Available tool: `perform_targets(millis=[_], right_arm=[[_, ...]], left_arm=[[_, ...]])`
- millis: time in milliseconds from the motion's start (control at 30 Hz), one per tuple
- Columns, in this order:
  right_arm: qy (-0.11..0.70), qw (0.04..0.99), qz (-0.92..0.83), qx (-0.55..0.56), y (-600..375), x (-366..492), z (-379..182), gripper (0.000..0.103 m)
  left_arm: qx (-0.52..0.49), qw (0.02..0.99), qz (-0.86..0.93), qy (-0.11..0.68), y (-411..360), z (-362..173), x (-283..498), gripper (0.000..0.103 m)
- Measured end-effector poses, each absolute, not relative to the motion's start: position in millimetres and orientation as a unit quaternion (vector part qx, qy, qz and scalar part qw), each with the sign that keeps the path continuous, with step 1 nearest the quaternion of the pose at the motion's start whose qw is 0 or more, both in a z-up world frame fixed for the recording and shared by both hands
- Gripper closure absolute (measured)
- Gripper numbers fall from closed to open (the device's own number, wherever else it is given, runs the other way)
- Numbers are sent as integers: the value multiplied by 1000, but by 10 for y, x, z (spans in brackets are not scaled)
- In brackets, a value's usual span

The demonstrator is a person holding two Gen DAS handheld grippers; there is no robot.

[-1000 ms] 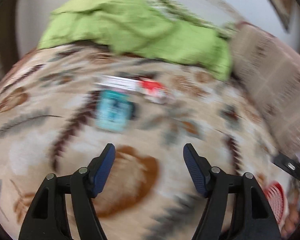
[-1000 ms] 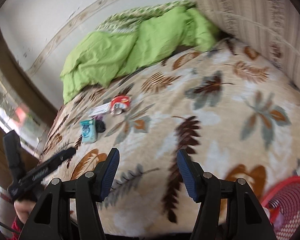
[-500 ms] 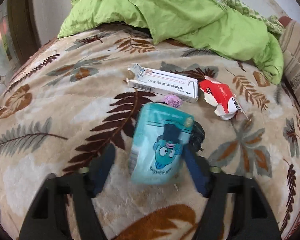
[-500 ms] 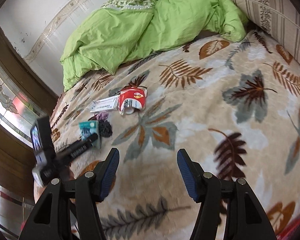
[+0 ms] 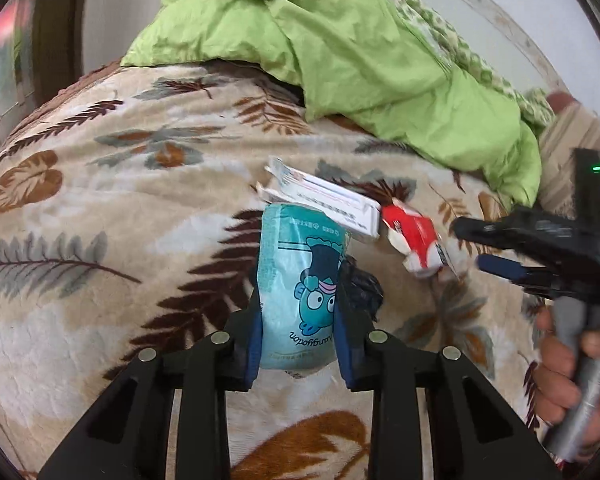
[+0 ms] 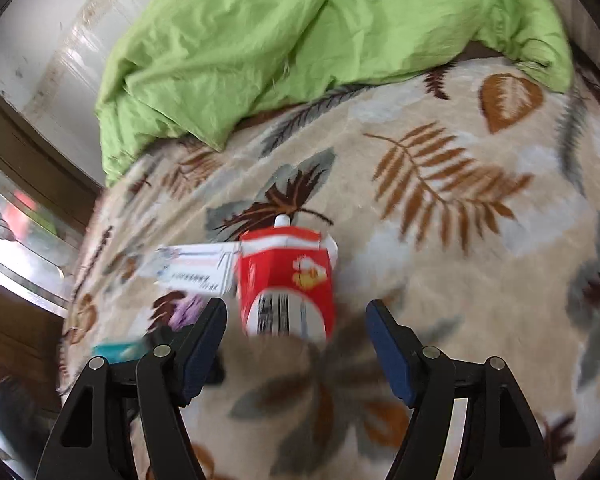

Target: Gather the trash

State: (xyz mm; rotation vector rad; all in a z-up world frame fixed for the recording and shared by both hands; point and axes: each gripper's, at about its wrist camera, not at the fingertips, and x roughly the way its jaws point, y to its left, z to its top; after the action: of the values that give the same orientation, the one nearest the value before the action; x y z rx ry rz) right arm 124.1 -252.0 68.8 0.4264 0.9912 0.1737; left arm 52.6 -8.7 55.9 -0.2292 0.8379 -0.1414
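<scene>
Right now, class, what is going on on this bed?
A person is clearing litter off a leaf-patterned blanket with a claw in each hand. The left claw has just closed on the teal packet, its pads pressing both sides. The right claw, its jaws just opening wider, points at the red carton, which lies ahead of the fingertips, not yet gripped. A white box and a small black scrap lie beside them.
</scene>
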Motion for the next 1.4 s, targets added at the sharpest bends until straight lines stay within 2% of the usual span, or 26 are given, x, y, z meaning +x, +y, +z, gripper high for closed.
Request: perform_targets(millis=[267, 333, 433, 633, 1067, 1400], right_arm=[[510, 840, 83, 166, -2255, 1671, 371, 28], [505, 844, 74, 165, -2220, 1620, 374, 37], [497, 850, 63, 164, -2211, 1503, 401, 43], [459, 876, 38, 144, -2214, 1079, 542, 48], [384, 908, -1, 167, -2241, 20, 780, 50], [345, 926, -8, 153, -2264, 9, 851, 50]], left_arm=[[-117, 904, -58, 407, 19, 557, 578, 74], [-113, 905, -59, 406, 10, 559, 575, 74], [-110, 905, -66, 405, -17, 572, 563, 74], [-97, 907, -79, 402, -98, 594, 508, 74], [-65, 917, -95, 382, -245, 682, 296, 74], [-27, 932, -80, 352, -357, 781, 187, 74]])
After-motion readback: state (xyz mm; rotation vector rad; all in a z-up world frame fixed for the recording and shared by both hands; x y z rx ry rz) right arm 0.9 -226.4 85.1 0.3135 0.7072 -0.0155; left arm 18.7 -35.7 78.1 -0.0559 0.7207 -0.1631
